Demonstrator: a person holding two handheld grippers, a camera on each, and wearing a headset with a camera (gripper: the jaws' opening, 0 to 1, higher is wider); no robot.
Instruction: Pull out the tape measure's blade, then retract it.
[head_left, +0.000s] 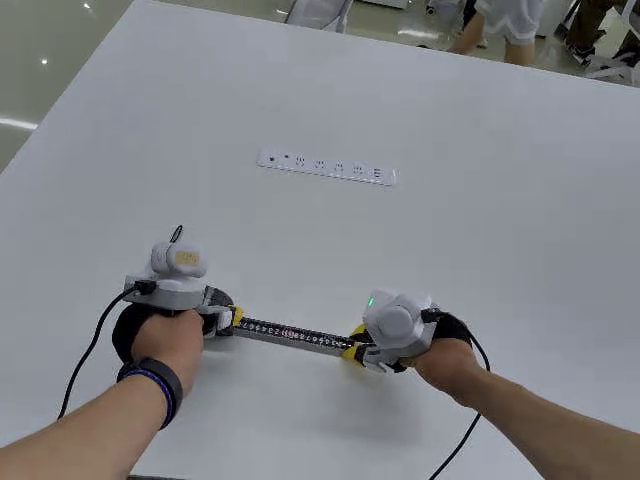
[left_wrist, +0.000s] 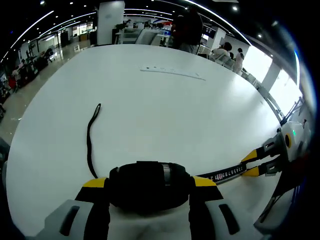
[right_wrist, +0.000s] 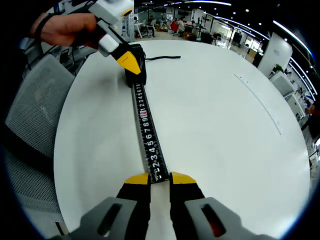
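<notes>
A wide white counter (head_left: 450, 200) in an open office hall, with people standing beyond its far edge. My left tongs (left_wrist: 150, 182) are clamped around the black tape measure case (right_wrist: 136, 67), one jaw on each side. My right tongs (right_wrist: 159, 179) are pinched nearly shut on the end of the blade (right_wrist: 147, 130), which runs flat along the counter between the two pairs, partly drawn out. A black strap (left_wrist: 90, 140) trails from the case, on the side away from the right tongs. Well beyond both tongs lies a white power strip (head_left: 326, 167).

I reckon the main risk is the thin tip slipping out of the right pinch, since the spring would whip the blade back into the case. Twisting either wrist could kink the blade, and the rounded case could roll in the left grip.

Count: one tape measure, one blade, one strap, one power strip, two tongs.
</notes>
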